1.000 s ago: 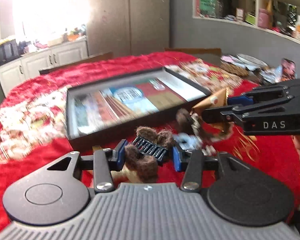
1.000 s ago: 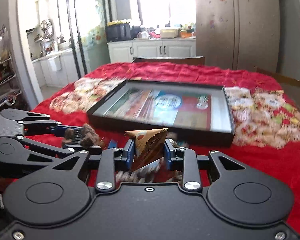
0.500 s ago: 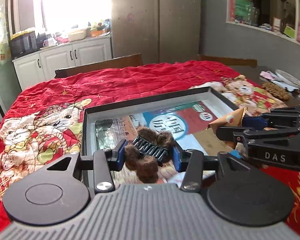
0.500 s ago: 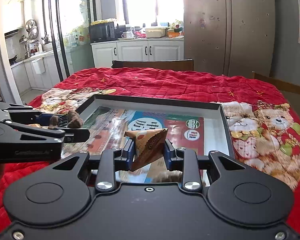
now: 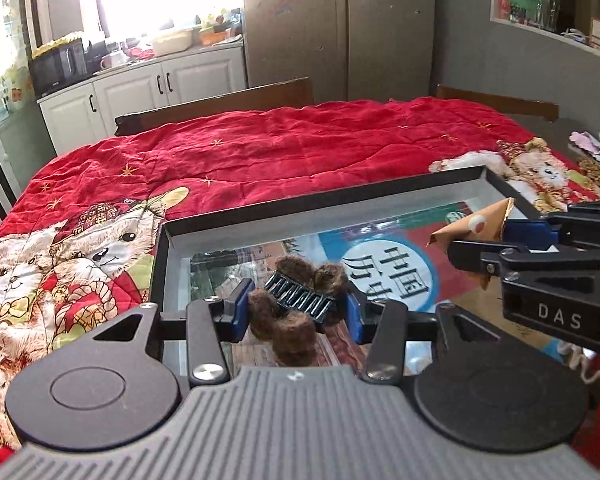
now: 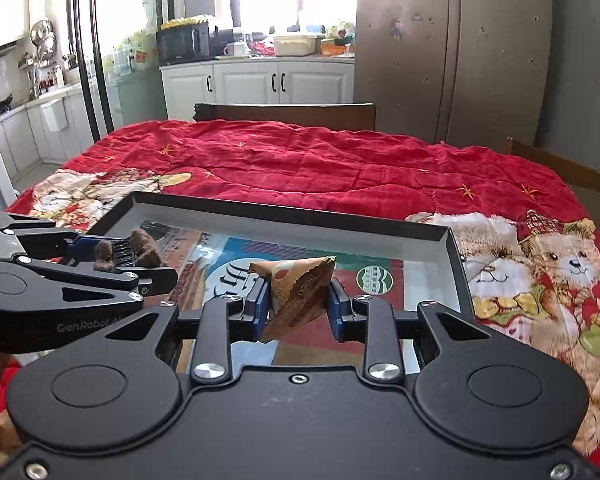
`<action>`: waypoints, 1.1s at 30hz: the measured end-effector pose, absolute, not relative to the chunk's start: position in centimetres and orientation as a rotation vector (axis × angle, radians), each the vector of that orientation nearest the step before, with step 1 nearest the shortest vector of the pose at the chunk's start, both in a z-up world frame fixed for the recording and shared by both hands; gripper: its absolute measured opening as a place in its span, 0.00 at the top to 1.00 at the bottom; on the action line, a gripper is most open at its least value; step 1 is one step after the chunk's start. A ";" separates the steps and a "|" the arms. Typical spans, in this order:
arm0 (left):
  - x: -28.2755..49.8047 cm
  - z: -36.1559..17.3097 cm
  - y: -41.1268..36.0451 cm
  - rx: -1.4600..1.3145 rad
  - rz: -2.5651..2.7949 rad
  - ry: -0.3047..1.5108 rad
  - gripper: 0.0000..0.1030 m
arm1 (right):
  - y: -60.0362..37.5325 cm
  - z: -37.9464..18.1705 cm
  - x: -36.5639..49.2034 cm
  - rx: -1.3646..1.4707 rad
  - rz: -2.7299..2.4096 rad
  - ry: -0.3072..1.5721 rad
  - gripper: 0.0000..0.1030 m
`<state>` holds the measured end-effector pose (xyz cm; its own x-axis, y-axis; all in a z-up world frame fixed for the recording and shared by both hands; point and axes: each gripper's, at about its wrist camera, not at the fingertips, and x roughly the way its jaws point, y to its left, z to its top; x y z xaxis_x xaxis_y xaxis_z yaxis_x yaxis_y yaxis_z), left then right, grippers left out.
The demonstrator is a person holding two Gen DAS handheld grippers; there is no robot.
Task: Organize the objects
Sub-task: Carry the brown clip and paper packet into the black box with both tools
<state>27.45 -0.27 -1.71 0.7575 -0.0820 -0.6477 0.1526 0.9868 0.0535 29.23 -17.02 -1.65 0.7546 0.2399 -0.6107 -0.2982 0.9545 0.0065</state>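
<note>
The hair claw (image 5: 296,304) is dark, ribbed teal-black with fuzzy brown pom-poms, and the triangular snack packet (image 6: 300,296) is tan-brown with a white-and-orange round mark and brown lettering. The tray (image 6: 284,216) has a black rim, grey inner walls and a glossy printed floor of red, teal, white and blue with a green round emblem and black characters. Under it the blanket (image 6: 320,168) is bright red with small gold stars and cream teddy bears in red and green, while both grippers are black with blue pads (image 5: 238,310).
</note>
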 end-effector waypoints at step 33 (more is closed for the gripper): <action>30.1 -3.1 -0.7 0.134 -0.075 0.757 0.34 | -15.8 -3.4 32.1 -0.164 0.268 0.749 0.70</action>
